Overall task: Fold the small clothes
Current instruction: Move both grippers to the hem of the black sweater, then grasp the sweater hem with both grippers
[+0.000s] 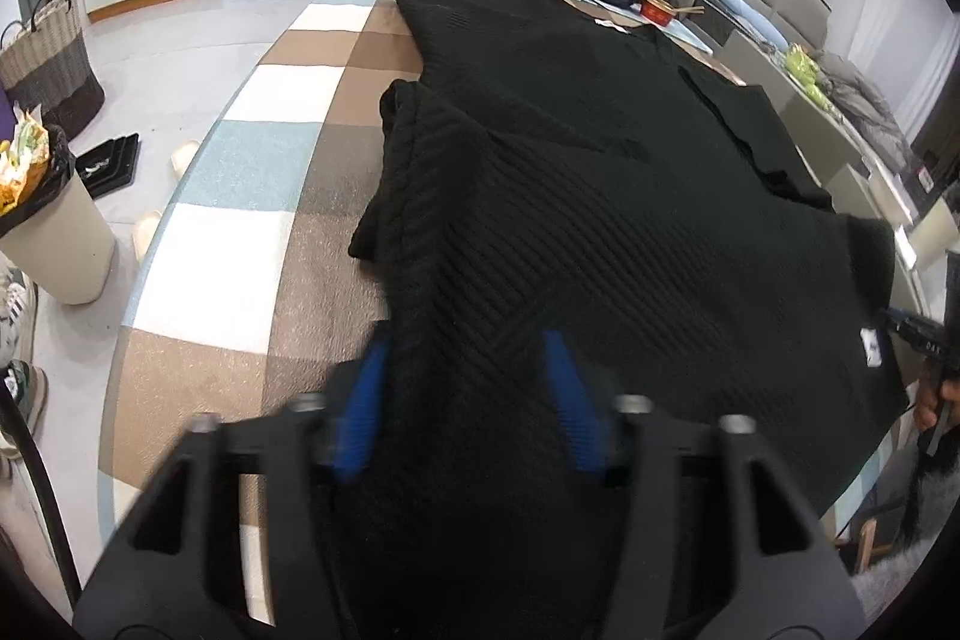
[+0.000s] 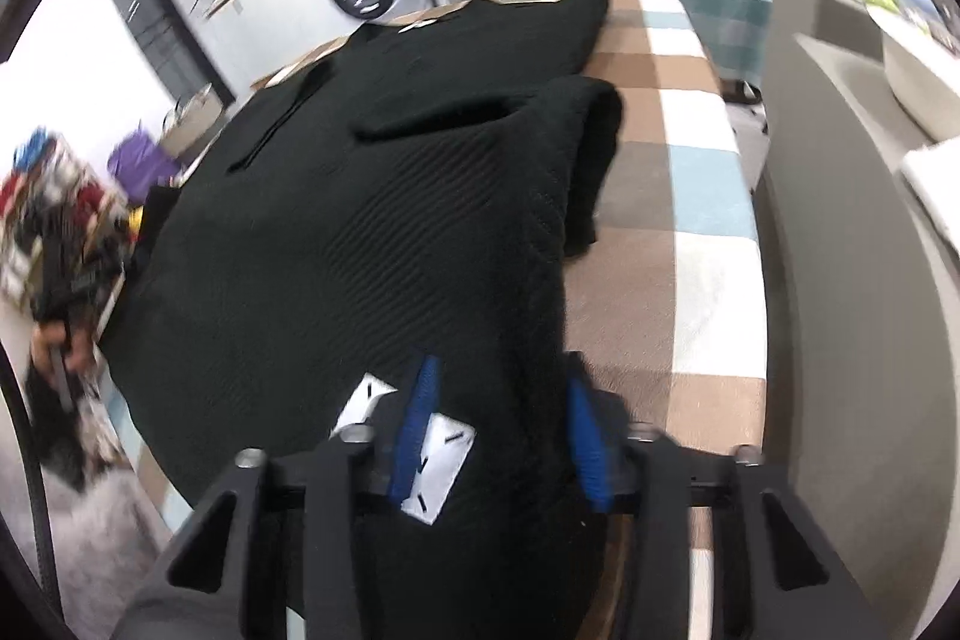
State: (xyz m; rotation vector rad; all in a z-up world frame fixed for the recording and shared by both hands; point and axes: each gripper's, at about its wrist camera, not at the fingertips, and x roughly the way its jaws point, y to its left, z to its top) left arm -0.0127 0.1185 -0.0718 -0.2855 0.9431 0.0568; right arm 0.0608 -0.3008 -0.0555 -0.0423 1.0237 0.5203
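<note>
The black ribbed sweater (image 1: 600, 196) lies spread across the checked table (image 1: 252, 160), sleeves folded in, body fold left, with left gripper (image 1: 468, 382) and right gripper (image 2: 501, 418) narrowed onto its near hem.

Even, soft indoor light fills both views, with no glare and only faint shadow on the checked surface (image 1: 252, 172). The black sweater (image 1: 600, 220) reads so dark that its ribbing barely shows. Fisheye bending curves every edge inside a black rim, and the right wrist view is smeared throughout by motion blur.
</note>
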